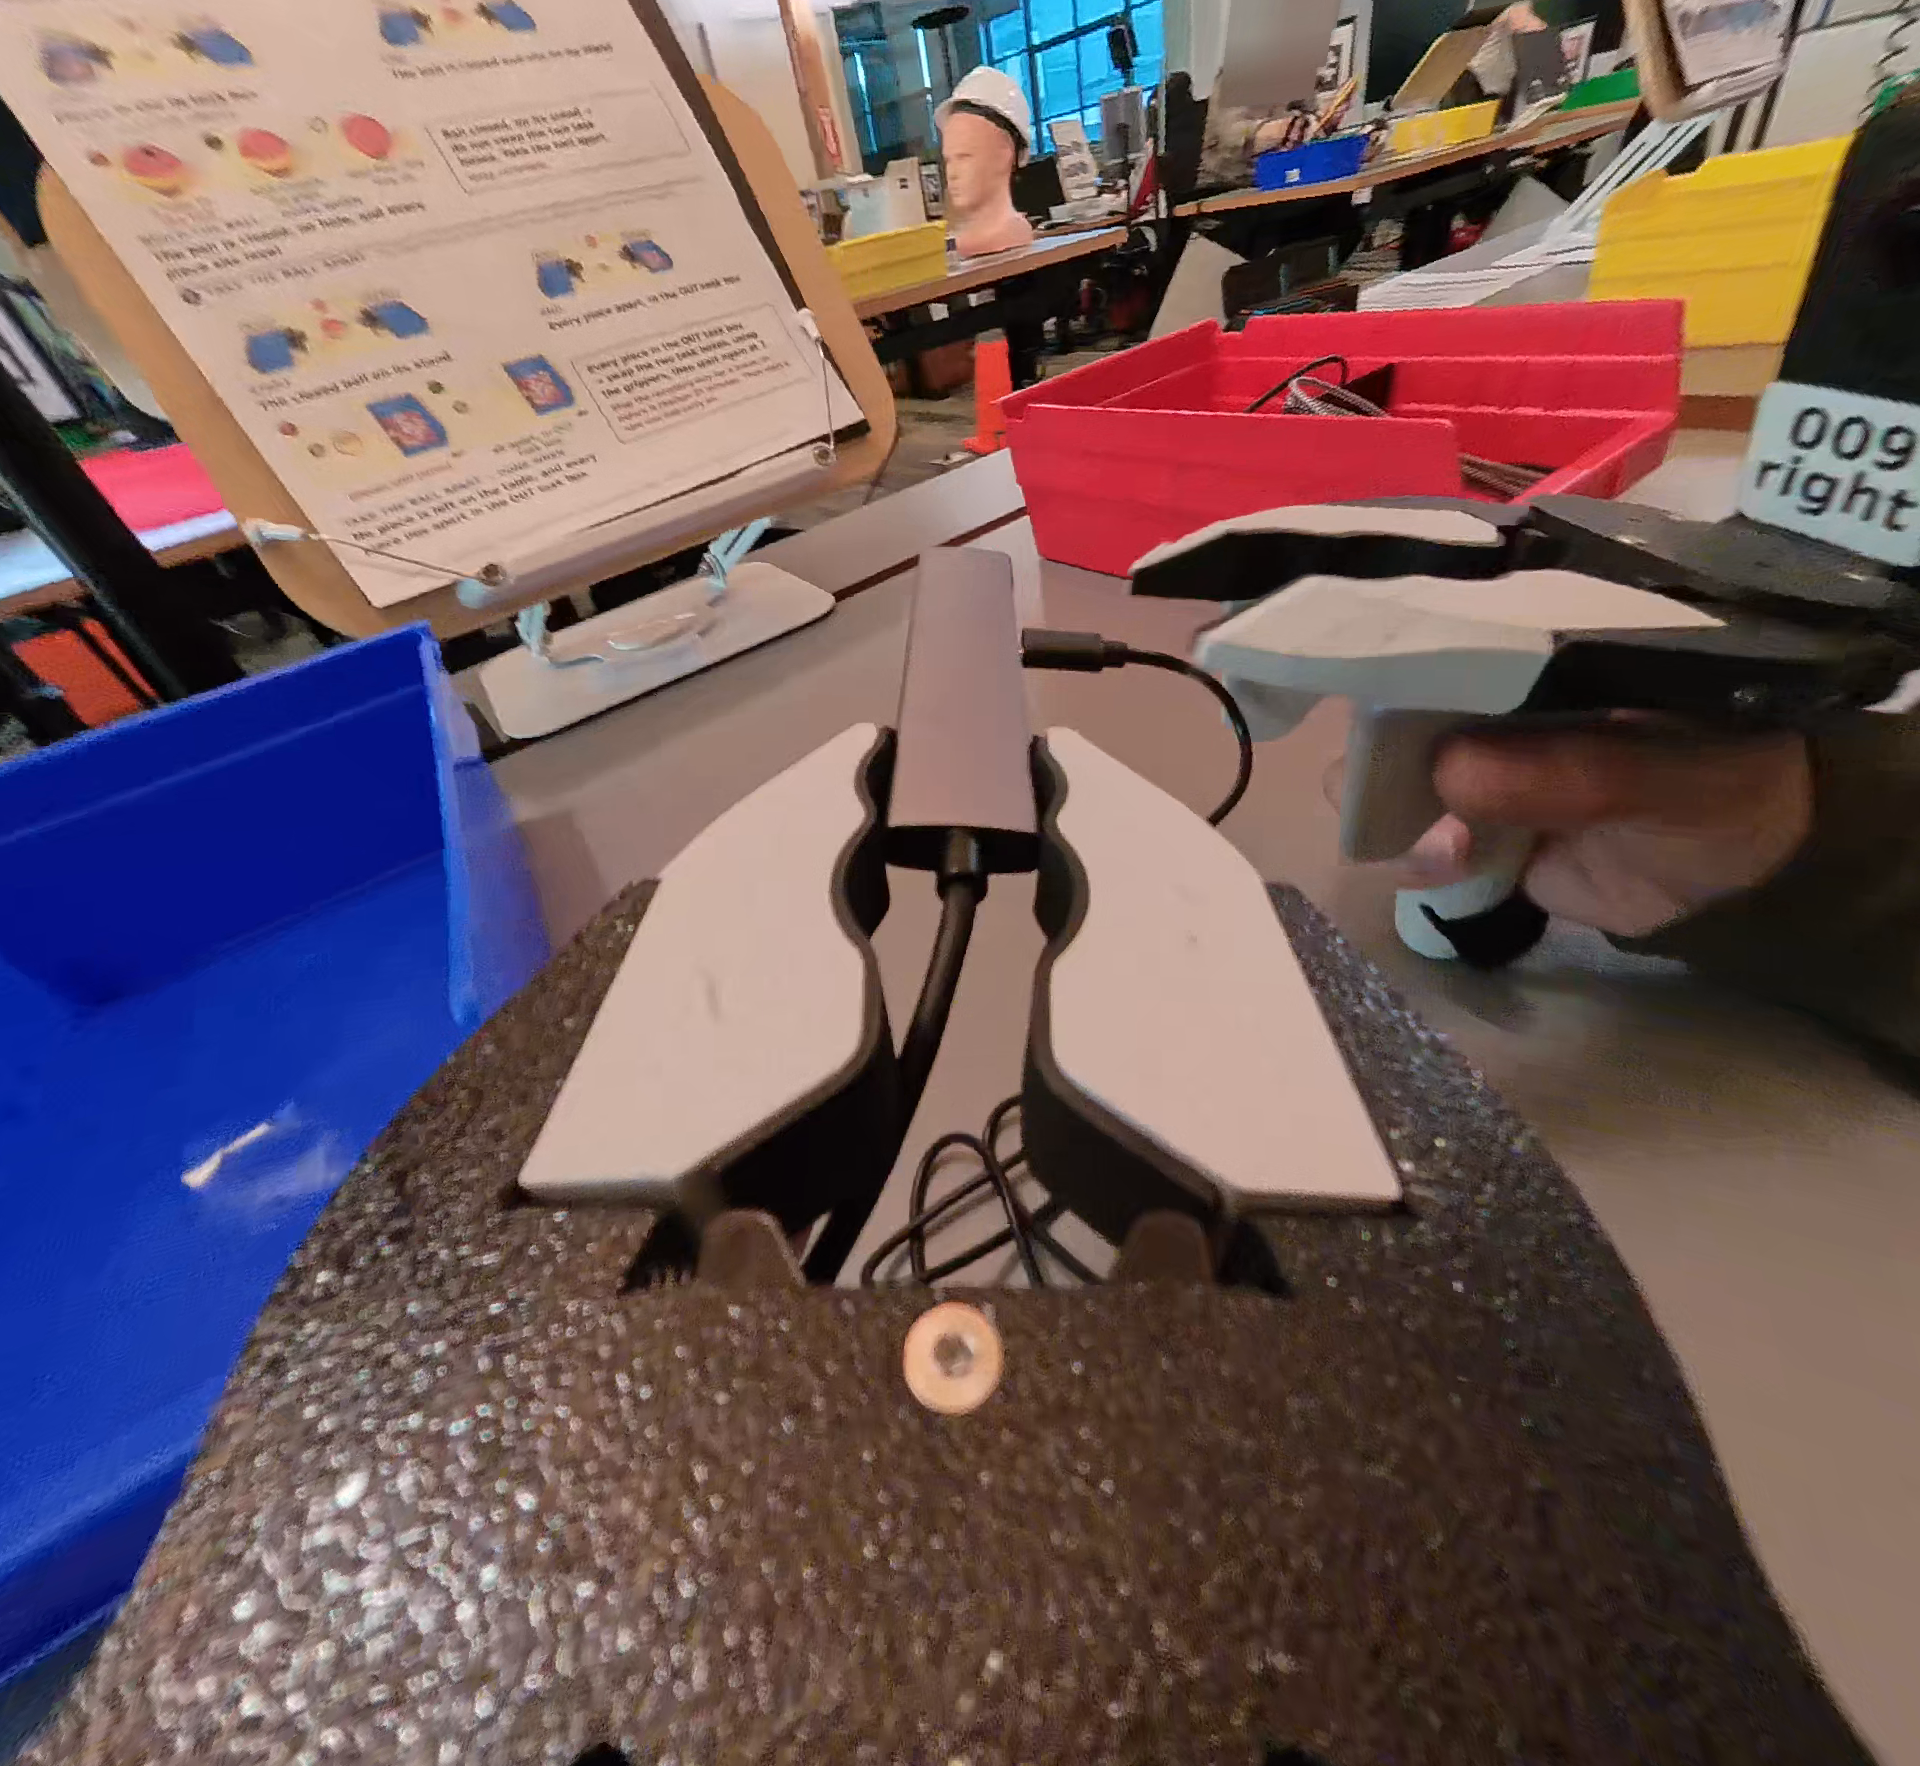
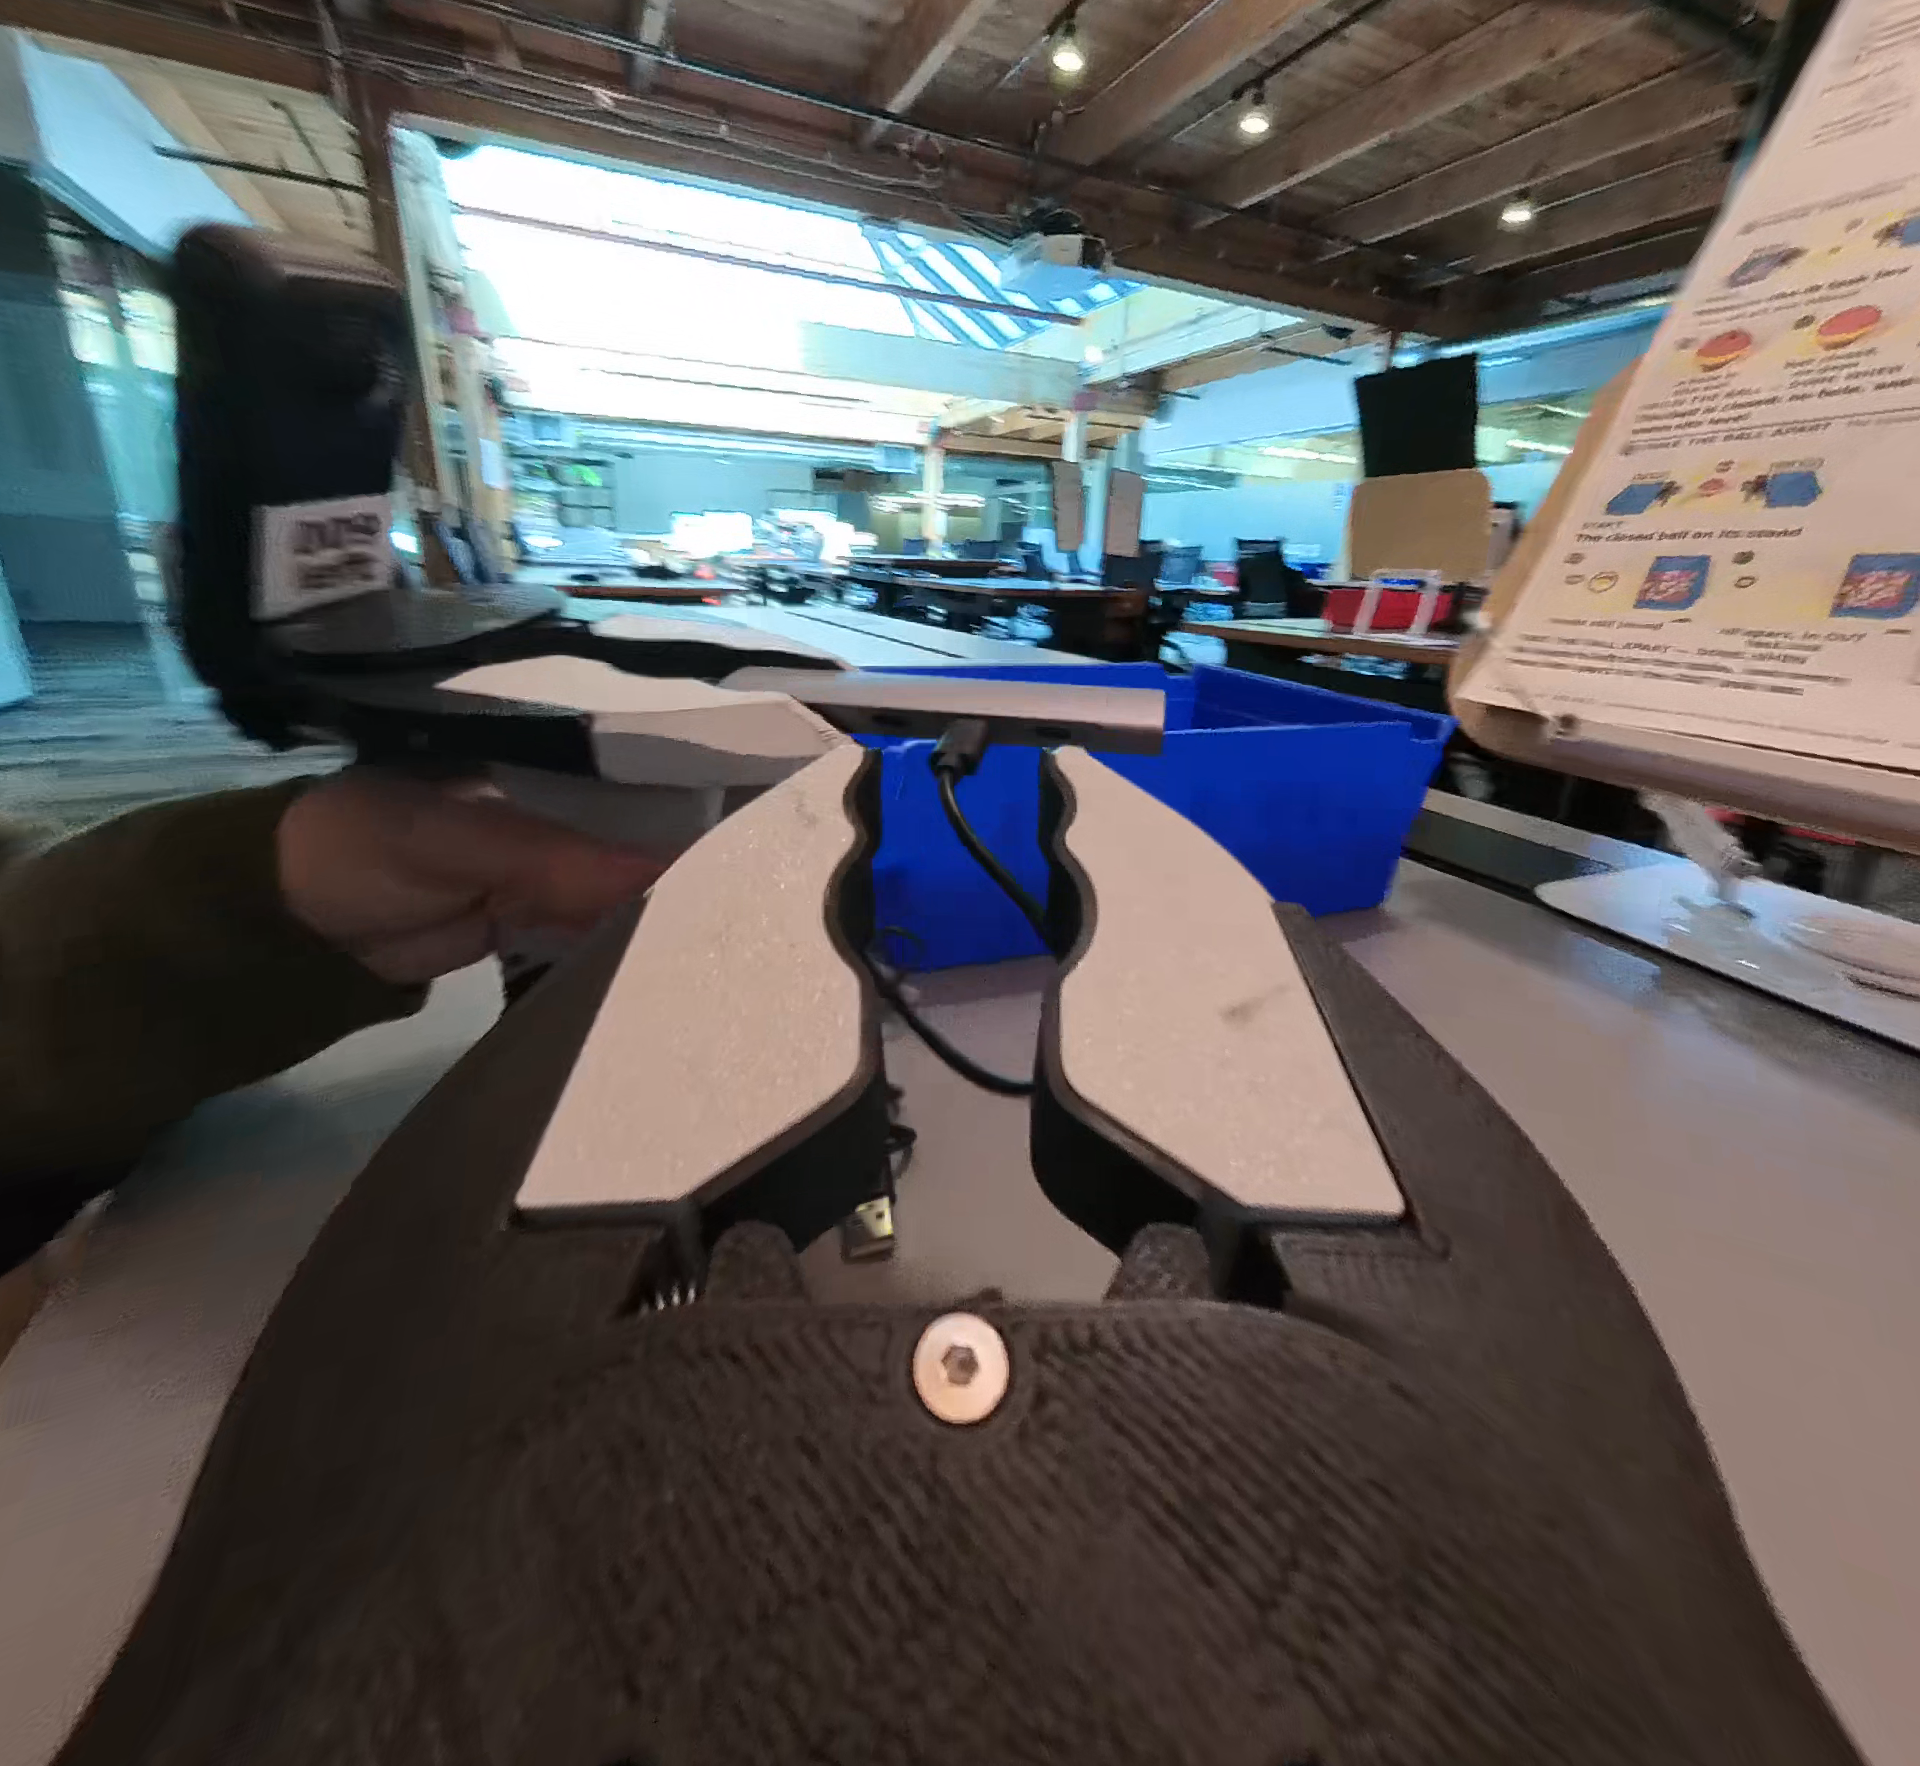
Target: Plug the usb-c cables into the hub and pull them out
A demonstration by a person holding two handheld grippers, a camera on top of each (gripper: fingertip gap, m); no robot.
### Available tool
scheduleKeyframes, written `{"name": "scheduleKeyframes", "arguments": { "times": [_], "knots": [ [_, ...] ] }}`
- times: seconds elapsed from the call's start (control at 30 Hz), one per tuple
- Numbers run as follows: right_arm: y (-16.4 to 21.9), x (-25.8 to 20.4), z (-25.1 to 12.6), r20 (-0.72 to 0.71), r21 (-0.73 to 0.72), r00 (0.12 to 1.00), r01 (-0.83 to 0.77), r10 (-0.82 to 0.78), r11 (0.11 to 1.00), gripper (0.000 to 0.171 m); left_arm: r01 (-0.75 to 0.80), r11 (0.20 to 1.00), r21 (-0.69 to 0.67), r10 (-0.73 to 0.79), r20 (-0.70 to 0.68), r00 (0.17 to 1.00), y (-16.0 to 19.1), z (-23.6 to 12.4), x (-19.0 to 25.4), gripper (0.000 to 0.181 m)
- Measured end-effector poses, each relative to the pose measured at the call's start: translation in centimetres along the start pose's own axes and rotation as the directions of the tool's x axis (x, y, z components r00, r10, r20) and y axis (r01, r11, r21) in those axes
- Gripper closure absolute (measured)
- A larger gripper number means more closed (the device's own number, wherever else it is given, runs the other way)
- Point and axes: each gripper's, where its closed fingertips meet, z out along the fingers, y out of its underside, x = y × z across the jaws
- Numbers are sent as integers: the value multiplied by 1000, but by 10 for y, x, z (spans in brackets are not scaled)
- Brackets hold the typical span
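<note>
Left wrist view: blue bin (image 1: 208,937) beside left claw (image 1: 961,786) clamping hub (image 1: 956,688).

Your right gripper (image 2: 956,771) stood open just short of the grey hub (image 2: 997,703), which the left gripper (image 2: 790,693) held above the blue bin (image 2: 1247,781), a black cable (image 2: 982,823) plugged into its side.

**Writing in view**

A printed instruction sheet (image 1: 395,189) with small pictures stands on a board behind the blue bin (image 1: 208,937). Right of the bin, a white label (image 1: 1834,469) sits on the right claw (image 1: 1174,610); another, blurred, marks the left claw (image 2: 810,677).
</note>
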Motion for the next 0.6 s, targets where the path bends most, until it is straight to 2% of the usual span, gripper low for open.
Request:
{"name": "scheduleKeyframes", "arguments": {
  "times": [0.1, 0.2, 0.33, 0.5, 0.6],
  "knots": [
    [5, 11, 5, -130, -40, 990, 44, -49, 998, 142, -63, 998, 14, 62, 35, 997, -3, 6, 11, 157],
    [7, 7, 7, -102, -51, 993, 50, -55, 997, 149, -75, 997, 31, 73, 69, 995, -5, 11, 18, 157],
    [3, 12, 4, -148, -27, 988, 49, -52, 998, 160, -44, 998, 46, 40, 89, 995, -5, 15, 22, 157],
    [14, 17, 6, -156, -148, 984, 59, -83, 987, 161, -46, 999, -1, 45, 200, 979, 2, 16, 18, 157],
    [12, 16, 5, -134, -170, 987, 68, -91, 983, 161, -24, 1000, -15, 26, 178, 984, -4, 16, 17, 156]
  ]
}}
